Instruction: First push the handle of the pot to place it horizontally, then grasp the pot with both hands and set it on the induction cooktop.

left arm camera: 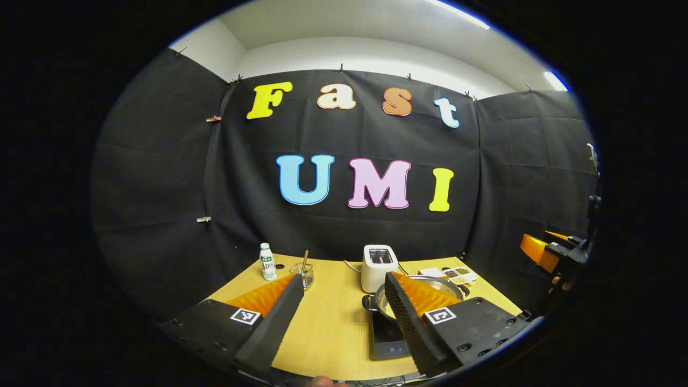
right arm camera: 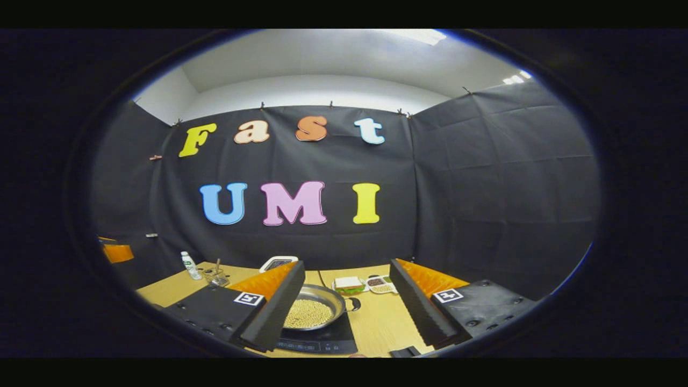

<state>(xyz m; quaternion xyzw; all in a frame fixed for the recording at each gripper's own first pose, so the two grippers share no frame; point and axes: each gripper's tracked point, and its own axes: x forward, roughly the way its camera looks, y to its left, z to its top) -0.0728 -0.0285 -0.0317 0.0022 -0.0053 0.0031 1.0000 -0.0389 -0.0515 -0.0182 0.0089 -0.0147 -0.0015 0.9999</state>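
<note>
A steel pot (right arm camera: 314,310) with pale beans inside sits on the black induction cooktop (right arm camera: 322,339), its small side handle (right arm camera: 353,305) pointing right. In the left gripper view the pot (left arm camera: 446,286) is partly hidden behind my own finger, one handle (left arm camera: 368,302) showing at its left, the cooktop (left arm camera: 388,336) beneath it. My left gripper (left arm camera: 343,282) is open and holds nothing, off to the pot's left. My right gripper (right arm camera: 346,266) is open too, back from the pot, touching nothing. Each gripper also appears far off: right gripper (left arm camera: 553,250), left gripper (right arm camera: 115,251).
On the wooden table (left arm camera: 333,322) stand a white toaster (left arm camera: 379,266), a small bottle (left arm camera: 267,262) and a wire basket (left arm camera: 305,275) with a stick in it. Small dishes of food (right arm camera: 381,284) and a sandwich (right arm camera: 349,285) lie behind the pot.
</note>
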